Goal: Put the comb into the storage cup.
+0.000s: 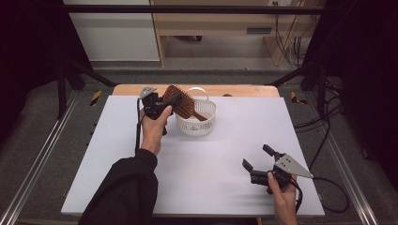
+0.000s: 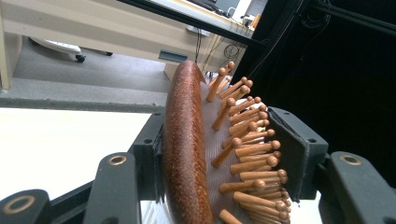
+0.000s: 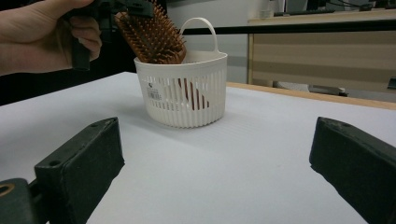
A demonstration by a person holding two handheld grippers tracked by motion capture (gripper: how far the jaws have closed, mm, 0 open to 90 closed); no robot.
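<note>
One hairbrush (image 2: 187, 154) clamped in left gripper (image 1: 162, 104), handle inside white basket (image 1: 197, 123)

A flat white tabletop (image 1: 202, 164) lies over a pale wooden board edge (image 1: 244, 90). Beyond stands a light wooden cabinet (image 1: 220, 28), with black cables (image 1: 291, 47) hanging beside it above grey floor (image 1: 42, 136).

Lab: black frame (image 1: 187, 9), floor cables (image 1: 328, 140)

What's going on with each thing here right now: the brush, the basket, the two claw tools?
Wooden hairbrush: tilted, handle down inside the basket, head gripped.
White basket: upright on the table, holding the handle.
Left gripper: closed on the brush head.
Right gripper: open, empty, apart from the basket.
</note>
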